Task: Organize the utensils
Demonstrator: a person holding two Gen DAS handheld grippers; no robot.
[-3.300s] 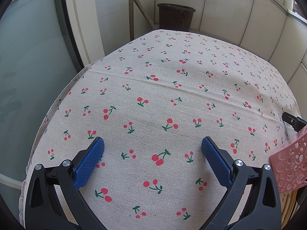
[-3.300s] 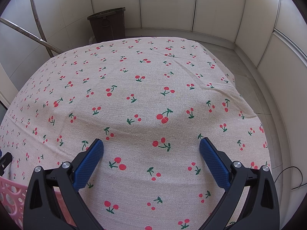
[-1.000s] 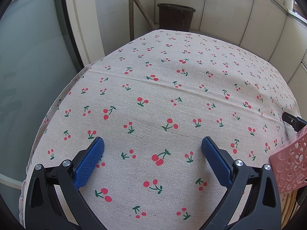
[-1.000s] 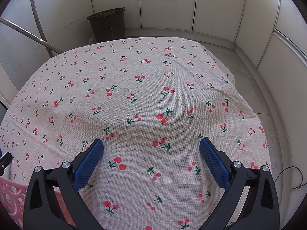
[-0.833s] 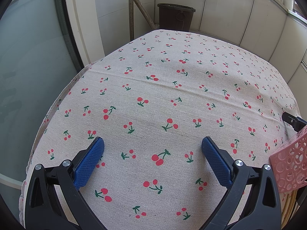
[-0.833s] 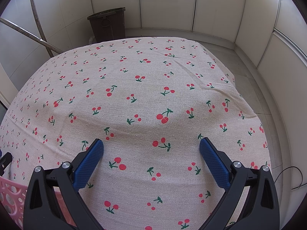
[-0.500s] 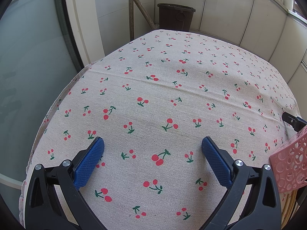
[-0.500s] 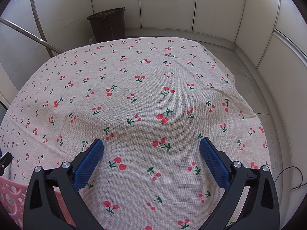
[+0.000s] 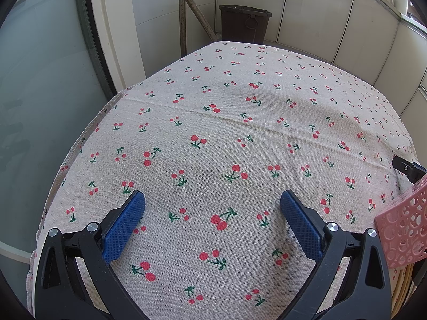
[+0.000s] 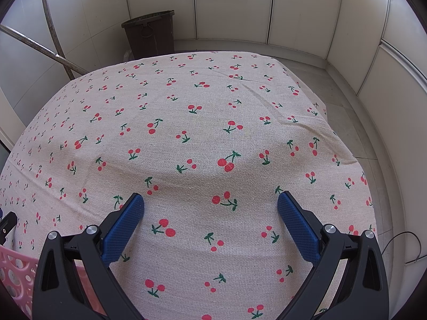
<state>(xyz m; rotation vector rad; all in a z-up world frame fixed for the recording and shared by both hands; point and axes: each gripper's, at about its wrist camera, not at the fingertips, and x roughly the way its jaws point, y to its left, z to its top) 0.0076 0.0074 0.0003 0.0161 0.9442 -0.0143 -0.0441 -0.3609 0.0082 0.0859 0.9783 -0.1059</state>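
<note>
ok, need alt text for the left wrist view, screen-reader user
The left gripper is open and empty over a table draped in a cherry-print tablecloth, its blue-padded fingers spread wide. A pink perforated basket sits at the right edge, with the tip of the other gripper just above it. Beyond the table stand a dark bin and white wall panels.
</note>
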